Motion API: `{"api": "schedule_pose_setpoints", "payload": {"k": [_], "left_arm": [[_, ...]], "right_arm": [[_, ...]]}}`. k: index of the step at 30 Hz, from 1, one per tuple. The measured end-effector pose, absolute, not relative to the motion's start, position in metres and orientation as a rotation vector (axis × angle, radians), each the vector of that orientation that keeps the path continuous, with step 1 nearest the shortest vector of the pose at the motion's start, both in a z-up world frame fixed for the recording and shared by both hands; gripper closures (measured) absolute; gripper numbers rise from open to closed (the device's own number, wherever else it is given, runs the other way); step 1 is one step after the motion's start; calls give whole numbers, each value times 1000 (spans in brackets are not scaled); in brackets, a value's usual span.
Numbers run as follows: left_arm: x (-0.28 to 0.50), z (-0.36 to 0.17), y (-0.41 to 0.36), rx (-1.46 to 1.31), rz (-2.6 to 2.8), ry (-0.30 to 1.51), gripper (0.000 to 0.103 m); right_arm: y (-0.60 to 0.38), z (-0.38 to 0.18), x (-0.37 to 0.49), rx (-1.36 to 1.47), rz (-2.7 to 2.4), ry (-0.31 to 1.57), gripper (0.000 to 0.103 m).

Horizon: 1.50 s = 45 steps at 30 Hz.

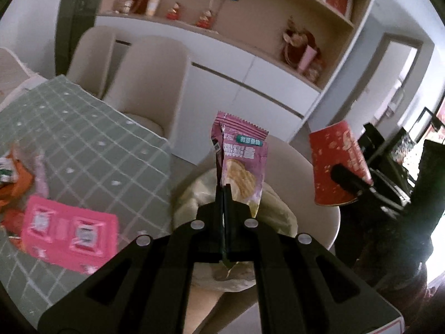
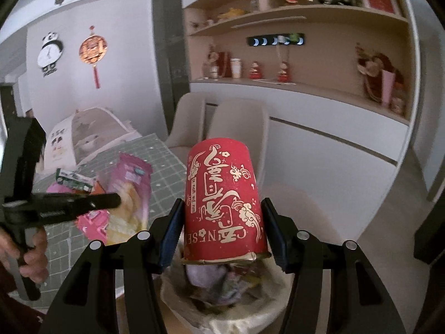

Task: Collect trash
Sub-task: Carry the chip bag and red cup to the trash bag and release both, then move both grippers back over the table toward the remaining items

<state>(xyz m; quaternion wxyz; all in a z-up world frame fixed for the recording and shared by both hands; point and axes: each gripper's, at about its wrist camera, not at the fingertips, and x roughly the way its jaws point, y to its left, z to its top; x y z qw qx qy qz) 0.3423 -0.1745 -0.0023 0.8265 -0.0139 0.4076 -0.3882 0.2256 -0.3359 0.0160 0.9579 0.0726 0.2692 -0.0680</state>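
Observation:
My left gripper (image 1: 224, 192) is shut on a purple biscuit wrapper (image 1: 242, 167), which stands upright above the lined trash bin (image 1: 319, 231). My right gripper (image 2: 222, 222) is shut on a red paper cup with gold lettering (image 2: 222, 200), held upside down with its mouth over the bin (image 2: 250, 314), which holds crumpled wrappers. The same cup (image 1: 336, 164) shows at the right of the left wrist view, with a right fingertip across it. In the right wrist view the left gripper (image 2: 118, 199) and its wrapper (image 2: 130, 189) show at the left, gripped by a person's hand (image 2: 30, 253).
A table with a green checked cloth (image 1: 83, 144) lies left of the bin, carrying a pink packet (image 1: 69, 225) and orange wrappers (image 1: 14, 183). Beige chairs (image 1: 150, 83) stand behind it, before a white cabinet with shelves (image 1: 250, 83). A domed food cover (image 2: 89, 133) sits on the far table end.

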Motion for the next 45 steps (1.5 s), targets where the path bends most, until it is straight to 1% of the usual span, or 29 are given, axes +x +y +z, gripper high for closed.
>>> {"api": "schedule_pose_setpoints", "payload": {"k": [6, 16, 18, 20, 21, 22, 23, 25, 32, 35, 41, 45], "left_arm": [[348, -34, -217, -19, -841, 947, 102], [360, -72, -244, -23, -835, 1066, 102], [360, -76, -247, -19, -821, 1081, 101], [360, -79, -246, -28, -826, 1088, 91], [360, -80, -245, -38, -825, 1092, 81], [360, -80, -243, -46, -821, 1091, 76], [360, -79, -239, -60, -814, 1085, 72], [361, -76, -230, -77, -796, 1072, 70], [366, -65, -184, -128, -697, 1045, 70], [367, -64, -157, -166, -649, 1053, 70], [367, -60, -101, -218, -550, 1040, 70], [366, -57, -65, -232, -473, 999, 69]], "right_arm": [[-359, 3, 214, 168, -163, 564, 50], [-377, -19, 217, 217, -157, 599, 50], [-378, -22, 217, 220, -153, 607, 50], [-380, -26, 218, 226, -153, 615, 50], [-382, -28, 219, 231, -153, 620, 50], [-383, -29, 220, 234, -152, 624, 50], [-384, -31, 222, 240, -150, 629, 50], [-384, -36, 225, 252, -144, 638, 50], [-362, -59, 256, 274, -41, 700, 50], [-344, -82, 280, 276, 30, 770, 50], [-333, -145, 320, 261, 31, 1005, 50], [-339, -162, 328, 261, -20, 1084, 50]]}}
